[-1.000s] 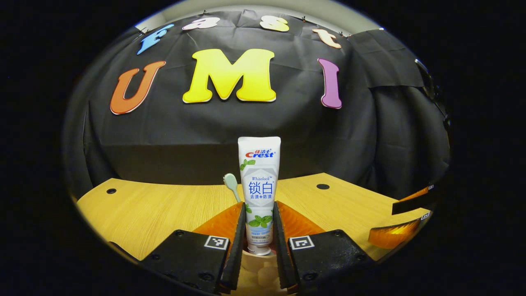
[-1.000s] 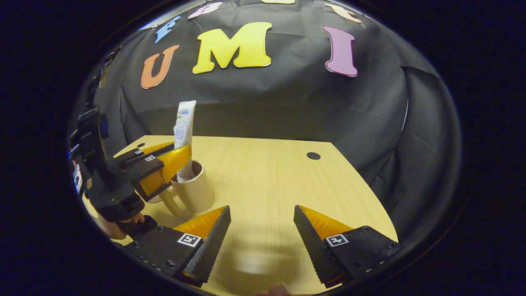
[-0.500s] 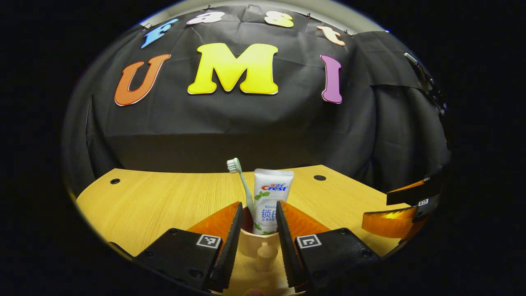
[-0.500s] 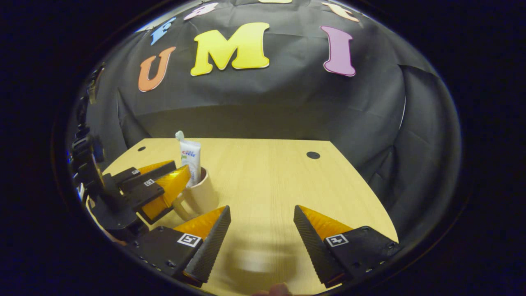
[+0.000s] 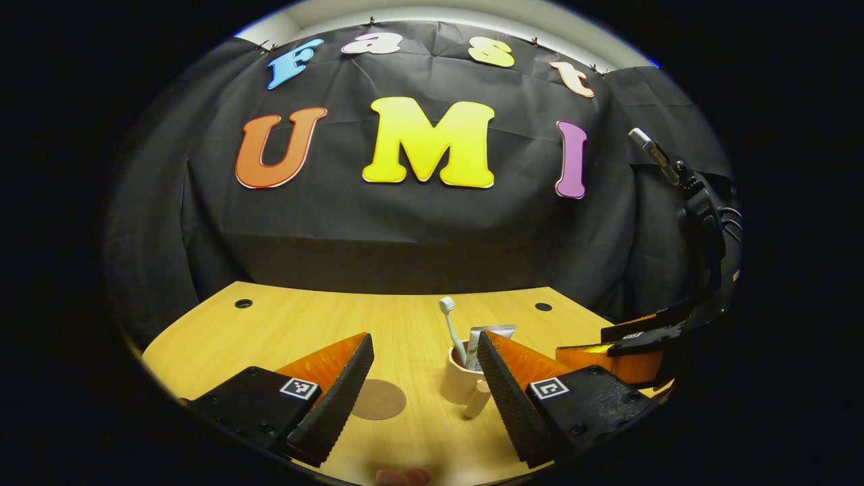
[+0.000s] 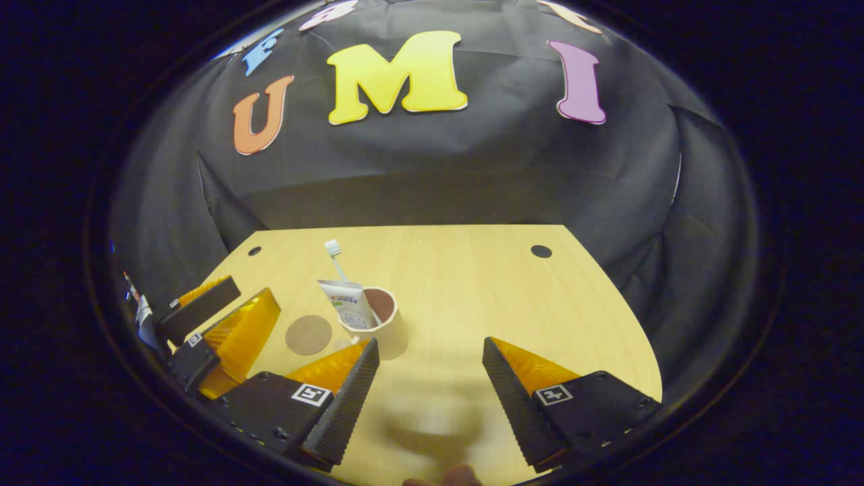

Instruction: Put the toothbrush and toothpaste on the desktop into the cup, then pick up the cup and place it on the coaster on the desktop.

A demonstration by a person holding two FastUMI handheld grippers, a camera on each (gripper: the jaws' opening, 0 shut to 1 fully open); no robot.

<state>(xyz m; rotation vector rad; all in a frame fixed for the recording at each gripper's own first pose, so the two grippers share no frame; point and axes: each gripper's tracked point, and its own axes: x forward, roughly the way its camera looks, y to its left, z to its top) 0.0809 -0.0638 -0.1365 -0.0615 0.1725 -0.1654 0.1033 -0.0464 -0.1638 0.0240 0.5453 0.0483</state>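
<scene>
The left tongs point(image 5: 425, 385) stand wide with nothing between them, low over the surface point(image 5: 270, 331). Just past their right finger sits the cup point(image 5: 460, 383), its handle turned back toward them. The brush point(image 5: 451, 327) and the paste point(image 5: 487, 337) stand inside it, leaning against the rim. The coaster point(image 5: 378, 399) lies flat just ahead of the left finger, beside the cup and apart from it.

The right tongs point(image 6: 430, 381) are wide too, holding nothing. From them the cup point(image 6: 378, 322) is ahead and left, with the coaster point(image 6: 308, 334) farther left and the left tongs point(image 6: 212, 324) beyond that.

So the filling looks done, and the step in hand is the lift. Next, I'd say, one pair must close on the handle or rim, raise the cup level so nothing tips out, and set it squarely on the coaster.
</scene>
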